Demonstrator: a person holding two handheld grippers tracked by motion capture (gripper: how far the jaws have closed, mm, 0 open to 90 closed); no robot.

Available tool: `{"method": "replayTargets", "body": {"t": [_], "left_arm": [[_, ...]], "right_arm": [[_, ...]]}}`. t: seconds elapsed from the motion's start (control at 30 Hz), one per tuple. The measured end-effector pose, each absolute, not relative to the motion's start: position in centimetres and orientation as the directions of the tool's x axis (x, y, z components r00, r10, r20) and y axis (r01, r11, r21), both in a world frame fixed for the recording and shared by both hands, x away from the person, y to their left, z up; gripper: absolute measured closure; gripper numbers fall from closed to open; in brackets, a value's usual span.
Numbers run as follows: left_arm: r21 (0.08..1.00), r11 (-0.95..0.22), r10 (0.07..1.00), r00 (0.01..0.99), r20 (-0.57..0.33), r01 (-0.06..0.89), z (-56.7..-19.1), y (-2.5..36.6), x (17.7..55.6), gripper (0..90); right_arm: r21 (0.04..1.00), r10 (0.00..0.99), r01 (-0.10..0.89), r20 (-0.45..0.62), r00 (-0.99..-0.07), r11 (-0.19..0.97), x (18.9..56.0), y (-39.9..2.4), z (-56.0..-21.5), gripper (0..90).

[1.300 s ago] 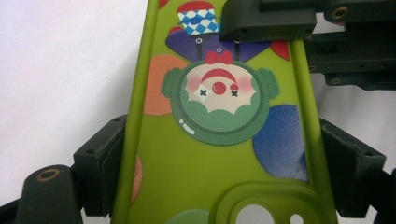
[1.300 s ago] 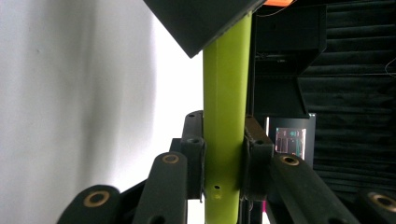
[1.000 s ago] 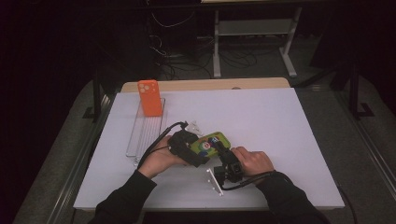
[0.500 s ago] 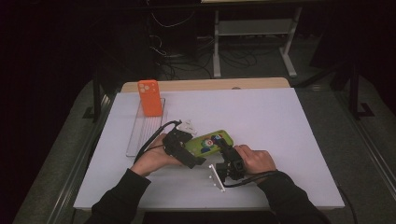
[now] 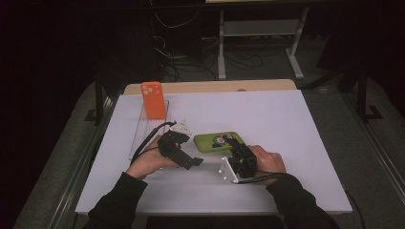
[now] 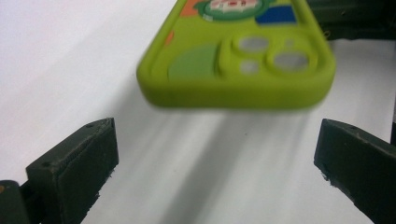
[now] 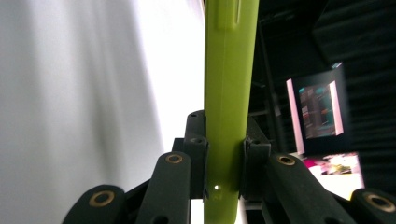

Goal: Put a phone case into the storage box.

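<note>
An orange phone case [image 5: 153, 99] stands well behind in your clear rack [image 5: 143, 131]. Your right gripper [image 5: 237, 149] clamps the green phone case [image 5: 217, 141]; your left gripper [image 6: 215, 154], fingers [image 6: 79, 168] spread wide, sits just short of it.

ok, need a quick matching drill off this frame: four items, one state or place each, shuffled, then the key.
Items:
1. green phone case
2. orange phone case
3. left gripper
4. right gripper

States:
A. jaws wide apart, nothing between them
B. standing upright in the clear rack
C. clamped on a case's edge
D. held above the white table

Pairs: 1-D, 2-B, 3-A, 4-C
</note>
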State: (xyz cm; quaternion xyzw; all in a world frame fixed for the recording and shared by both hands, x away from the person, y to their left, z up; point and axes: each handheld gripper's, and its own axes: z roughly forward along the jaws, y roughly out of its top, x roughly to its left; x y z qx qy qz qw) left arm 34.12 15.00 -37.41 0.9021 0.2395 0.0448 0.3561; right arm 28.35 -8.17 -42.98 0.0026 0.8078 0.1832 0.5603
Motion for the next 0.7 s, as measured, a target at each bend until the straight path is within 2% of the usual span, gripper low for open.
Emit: {"method": "replayTargets", "body": {"t": [0.13, 0.2, 0.33, 0.53, 0.7], "left_arm": [[0.656, -0.642, 0.463, 0.882, -0.080, 0.397, -37.4, 15.1, 34.2, 0.0], [0.666, -0.630, 0.470, 0.879, -0.081, 0.398, -37.4, 15.1, 34.2, 0.0], [0.660, -0.645, 0.465, 0.883, -0.060, 0.385, -37.4, 15.3, 34.4, 0.0], [0.682, -0.612, 0.487, 0.870, -0.073, 0.400, -37.5, 15.2, 34.4, 0.0], [0.683, -0.610, 0.499, 0.865, -0.062, 0.401, -37.5, 15.1, 34.4, 0.0]], "right_arm": [[0.435, 0.339, -0.141, -0.834, -0.436, 0.889, 28.8, -8.8, -42.4, 75.5], [0.467, 0.364, -0.134, -0.813, -0.455, 0.874, 29.1, -9.2, -42.1, 75.5], [0.614, 0.506, -0.042, -0.686, -0.523, 0.788, 29.3, -9.4, -41.8, 75.5], [0.708, 0.586, 0.047, -0.544, -0.601, 0.705, 30.2, -10.2, -41.3, 75.5], [0.804, 0.681, 0.173, -0.343, -0.647, 0.569, 30.8, -10.6, -41.1, 75.5]]}}
